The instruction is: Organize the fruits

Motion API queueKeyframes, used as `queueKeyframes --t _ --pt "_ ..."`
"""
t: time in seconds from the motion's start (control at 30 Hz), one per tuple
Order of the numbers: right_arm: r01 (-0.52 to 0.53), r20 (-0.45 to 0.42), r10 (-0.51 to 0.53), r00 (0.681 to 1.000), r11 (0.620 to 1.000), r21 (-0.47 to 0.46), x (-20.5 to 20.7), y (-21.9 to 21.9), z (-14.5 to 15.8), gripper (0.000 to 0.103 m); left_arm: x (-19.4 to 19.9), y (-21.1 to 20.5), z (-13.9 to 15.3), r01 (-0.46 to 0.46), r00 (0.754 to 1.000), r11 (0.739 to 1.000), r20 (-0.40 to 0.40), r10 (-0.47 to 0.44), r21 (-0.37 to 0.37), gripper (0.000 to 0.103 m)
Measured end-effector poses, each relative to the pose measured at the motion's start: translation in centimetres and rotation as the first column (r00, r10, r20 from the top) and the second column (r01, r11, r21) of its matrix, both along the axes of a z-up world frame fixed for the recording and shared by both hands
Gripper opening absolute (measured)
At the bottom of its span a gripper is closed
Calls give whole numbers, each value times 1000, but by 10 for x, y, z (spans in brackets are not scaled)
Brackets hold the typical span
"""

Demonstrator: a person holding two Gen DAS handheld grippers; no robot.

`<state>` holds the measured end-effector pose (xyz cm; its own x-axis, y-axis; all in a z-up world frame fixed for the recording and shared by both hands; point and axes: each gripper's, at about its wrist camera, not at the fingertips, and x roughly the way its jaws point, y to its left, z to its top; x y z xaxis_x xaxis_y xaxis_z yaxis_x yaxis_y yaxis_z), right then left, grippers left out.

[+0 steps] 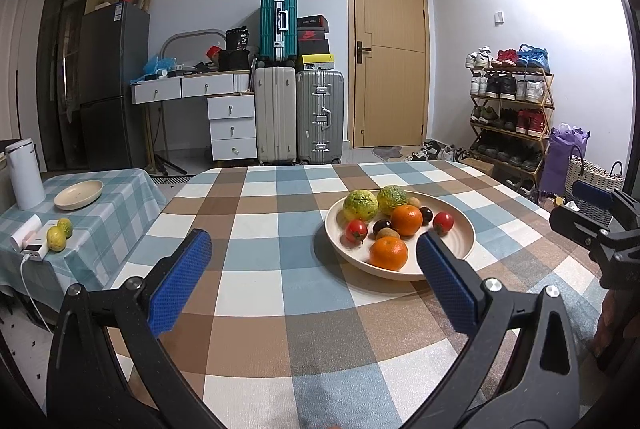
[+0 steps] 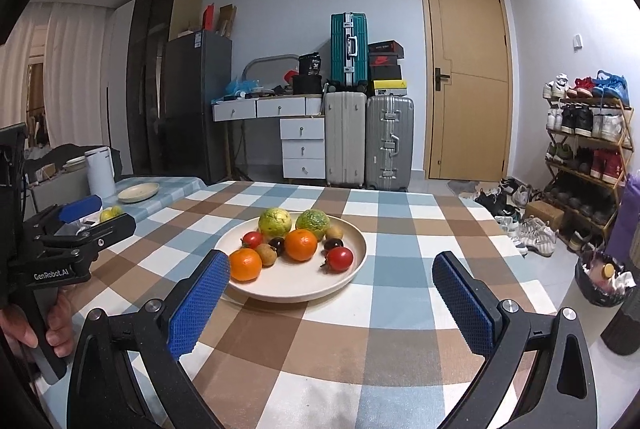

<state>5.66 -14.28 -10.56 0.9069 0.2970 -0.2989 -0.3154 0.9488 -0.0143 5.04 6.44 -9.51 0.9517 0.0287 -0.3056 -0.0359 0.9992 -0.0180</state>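
Both tongs are spread wide and hold nothing: your left tongs [image 1: 314,249] hover low over the near part of the checked counter [image 1: 256,309], with the plate just ahead and to the right of them, and your right tongs [image 2: 332,271] hover beside them, with the same plate ahead and to the left. On that pale round plate [image 2: 344,289] the fruit sits gathered: two bumpy yellow-green citrus [image 2: 274,222] at the back, two oranges [image 2: 301,245], three small red tomatoes [image 2: 340,258], and a few small dark and brown fruits whose kind is too small to tell. Off to your left, on a lower side table [image 1: 112,213] with a paler checked cloth, a second plate [image 1: 78,195] looks bare, and two yellow-green fruits [image 1: 59,233] lie loose on the cloth near it, well apart from the main plate. As a judgement, most of the fruit lies together in one dish while that pair lies outside any dish. Whether fruit is meant to go onto the main plate or out to the side plate, these views cannot settle.
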Motion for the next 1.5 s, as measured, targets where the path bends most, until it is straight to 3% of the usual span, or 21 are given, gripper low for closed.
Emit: queueKeyframes --t 1.5 --pt "-4 3 4 1000 1000 2 3 -4 0 103 -1 0 0 8 1000 1000 1 -8 -1 102"
